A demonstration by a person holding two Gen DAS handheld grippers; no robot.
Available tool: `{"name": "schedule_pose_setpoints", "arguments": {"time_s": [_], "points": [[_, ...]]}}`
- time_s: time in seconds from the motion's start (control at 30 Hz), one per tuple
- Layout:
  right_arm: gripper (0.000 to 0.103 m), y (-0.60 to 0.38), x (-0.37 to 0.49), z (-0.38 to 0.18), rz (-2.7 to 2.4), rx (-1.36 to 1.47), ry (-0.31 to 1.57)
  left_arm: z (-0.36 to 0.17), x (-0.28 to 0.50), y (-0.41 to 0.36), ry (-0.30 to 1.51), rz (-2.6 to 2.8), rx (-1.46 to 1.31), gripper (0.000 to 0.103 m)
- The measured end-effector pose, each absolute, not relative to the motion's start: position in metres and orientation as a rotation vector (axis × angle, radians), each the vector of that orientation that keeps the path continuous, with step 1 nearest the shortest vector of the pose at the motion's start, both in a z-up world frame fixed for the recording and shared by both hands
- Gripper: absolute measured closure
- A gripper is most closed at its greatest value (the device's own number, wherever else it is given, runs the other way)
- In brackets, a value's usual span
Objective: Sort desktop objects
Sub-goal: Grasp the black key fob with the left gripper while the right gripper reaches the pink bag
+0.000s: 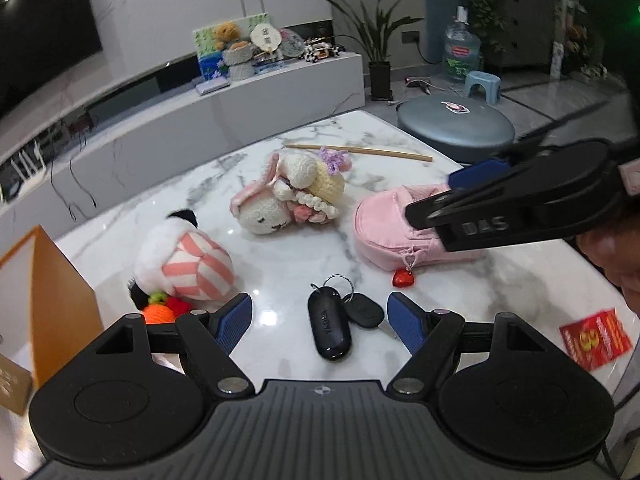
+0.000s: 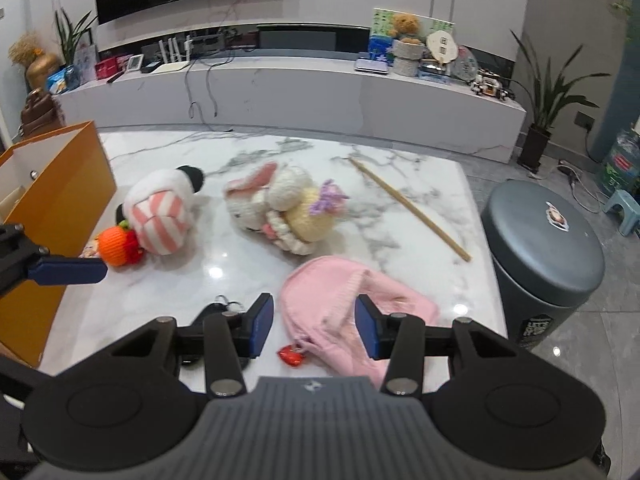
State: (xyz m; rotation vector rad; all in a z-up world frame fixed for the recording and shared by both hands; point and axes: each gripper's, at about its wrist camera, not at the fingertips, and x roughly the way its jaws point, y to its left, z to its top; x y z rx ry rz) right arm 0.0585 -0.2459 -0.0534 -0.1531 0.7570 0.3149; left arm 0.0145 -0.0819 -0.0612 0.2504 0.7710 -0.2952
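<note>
Here the left gripper (image 1: 320,320) stands spread wide, framing the key bunch (image 1: 340,322) at lower centre of the left view. Only this view shows the red card (image 1: 596,338) at lower right. In the right view, the right gripper (image 2: 315,326) is part-open over the pink pouch (image 2: 352,312), pads not pressing; keys mostly hidden.

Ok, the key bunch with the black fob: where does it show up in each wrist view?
Left wrist: key bunch lies low in the centre, between the open left gripper's fingers.
Right wrist: lower left of centre, mostly hidden behind the right gripper's left finger.
Shared landmark: pink pouch with its red heart charm.
</note>
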Motion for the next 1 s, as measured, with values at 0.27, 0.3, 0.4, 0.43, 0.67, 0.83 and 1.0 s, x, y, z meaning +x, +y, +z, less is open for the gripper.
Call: {"name": "schedule_pose_setpoints", "arguments": {"time_s": [0.27, 0.3, 0.4, 0.43, 0.67, 0.83, 1.0], "points": [[0.046, -0.267, 0.063, -0.060, 0.268, -0.121, 0.766, -0.082, 0.031, -0.085, 0.812, -0.295, 0.222, 0.015], [0.045, -0.268, 0.064, -0.061, 0.265, -0.121, 0.768, -0.086, 0.033, -0.086, 0.818, -0.297, 0.227, 0.015], [0.045, -0.272, 0.066, -0.064, 0.258, -0.118, 0.773, -0.092, 0.037, -0.089, 0.828, -0.309, 0.230, 0.015], [0.045, -0.274, 0.067, -0.065, 0.256, -0.115, 0.775, -0.093, 0.038, -0.091, 0.828, -0.313, 0.232, 0.015], [0.039, -0.285, 0.079, -0.076, 0.225, -0.106, 0.785, -0.101, 0.050, -0.096, 0.811, -0.321, 0.269, 0.015], [0.037, -0.294, 0.090, -0.082, 0.200, -0.080, 0.794, -0.112, 0.058, -0.092, 0.825, -0.317, 0.275, 0.015], [0.035, -0.298, 0.100, -0.088, 0.202, -0.046, 0.810, -0.118, 0.066, -0.086, 0.837, -0.322, 0.237, 0.015]]}}
